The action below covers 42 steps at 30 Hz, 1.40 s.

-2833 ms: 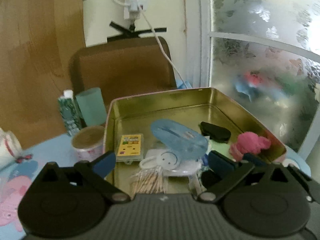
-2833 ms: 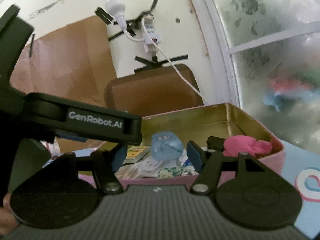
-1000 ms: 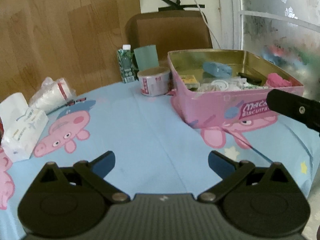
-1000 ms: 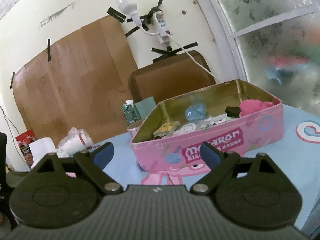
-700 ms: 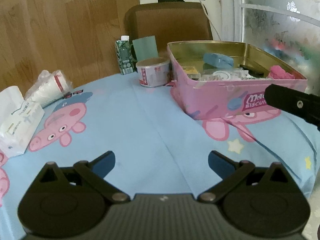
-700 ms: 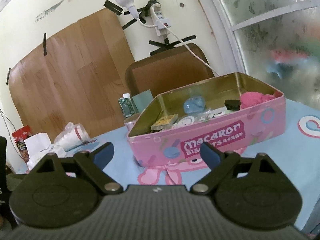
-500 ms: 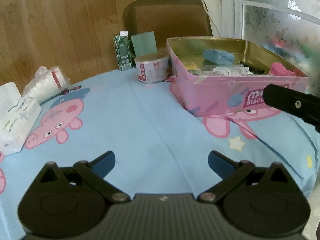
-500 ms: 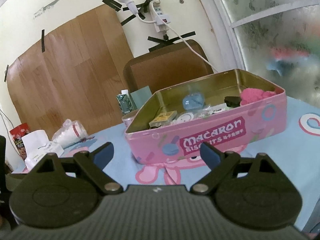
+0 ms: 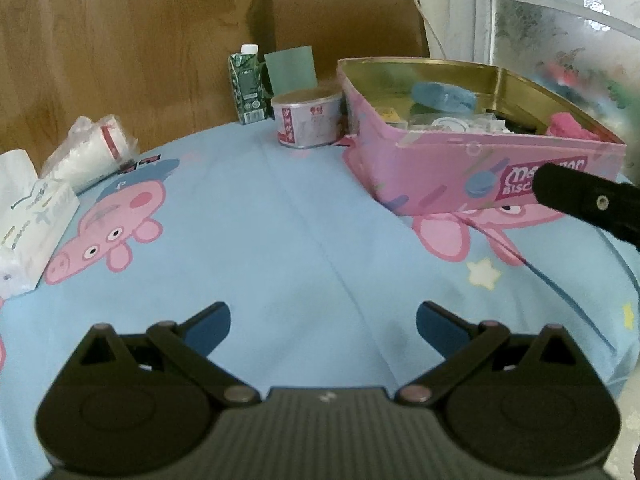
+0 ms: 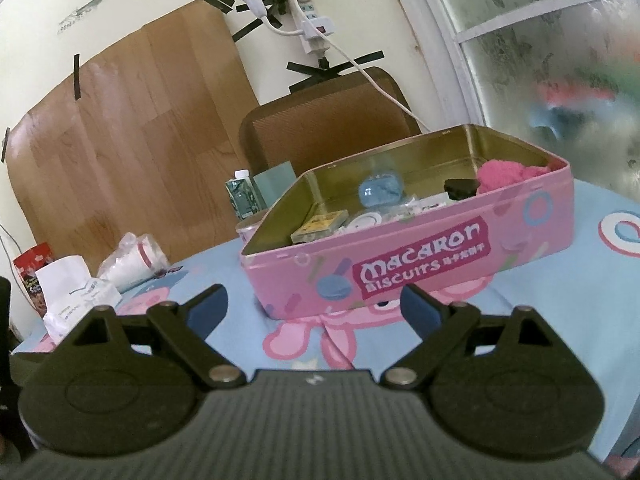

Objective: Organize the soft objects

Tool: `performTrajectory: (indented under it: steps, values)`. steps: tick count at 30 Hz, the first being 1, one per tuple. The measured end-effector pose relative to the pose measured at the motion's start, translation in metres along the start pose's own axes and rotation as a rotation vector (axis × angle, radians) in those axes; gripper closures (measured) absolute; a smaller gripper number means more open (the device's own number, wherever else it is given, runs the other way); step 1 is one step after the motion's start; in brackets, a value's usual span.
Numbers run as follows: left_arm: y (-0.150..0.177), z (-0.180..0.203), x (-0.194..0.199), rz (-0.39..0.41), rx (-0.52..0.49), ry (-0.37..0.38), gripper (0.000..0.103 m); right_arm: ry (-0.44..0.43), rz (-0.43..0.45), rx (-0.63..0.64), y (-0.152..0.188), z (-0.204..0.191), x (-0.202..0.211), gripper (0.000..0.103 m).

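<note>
A pink Macaron Biscuits tin (image 9: 440,176) stands open on the blue cartoon tablecloth, also in the right wrist view (image 10: 420,268). It holds a pink soft cloth (image 10: 504,174), a light blue soft item (image 10: 380,190), a black object (image 10: 460,189), a yellow box (image 10: 320,222) and small white items. My left gripper (image 9: 323,326) is open and empty, low over the cloth well in front of the tin. My right gripper (image 10: 314,306) is open and empty, in front of the tin's labelled side. Part of the right gripper's body (image 9: 588,200) shows at the left wrist view's right edge.
Behind the tin stand a round can (image 9: 308,120), a green carton (image 9: 246,84) and a teal cup (image 9: 290,68). At the left lie a tissue pack (image 9: 28,228) and a bag of paper cups (image 9: 92,152). A brown chair back (image 10: 324,124) and a window are beyond.
Both grippers have drawn back from over the tin to the open tablecloth in front of it. Both stay open and empty. The tin's contents have not moved.
</note>
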State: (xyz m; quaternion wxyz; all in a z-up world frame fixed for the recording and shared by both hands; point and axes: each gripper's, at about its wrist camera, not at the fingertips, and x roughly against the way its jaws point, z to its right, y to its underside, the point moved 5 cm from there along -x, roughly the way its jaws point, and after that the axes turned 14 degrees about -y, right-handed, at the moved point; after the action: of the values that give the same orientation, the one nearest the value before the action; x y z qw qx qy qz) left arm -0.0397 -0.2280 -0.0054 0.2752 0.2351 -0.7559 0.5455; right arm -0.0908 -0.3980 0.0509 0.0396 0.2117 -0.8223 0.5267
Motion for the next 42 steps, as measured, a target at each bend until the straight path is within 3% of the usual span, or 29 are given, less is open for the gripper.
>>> performTrajectory:
  steps: [42]
  values:
    - [0.0039, -0.0031, -0.0024, -0.019, 0.004, 0.011, 0.0, 0.035, 0.0, -0.022, 0.0043, 0.0002, -0.001, 0.008]
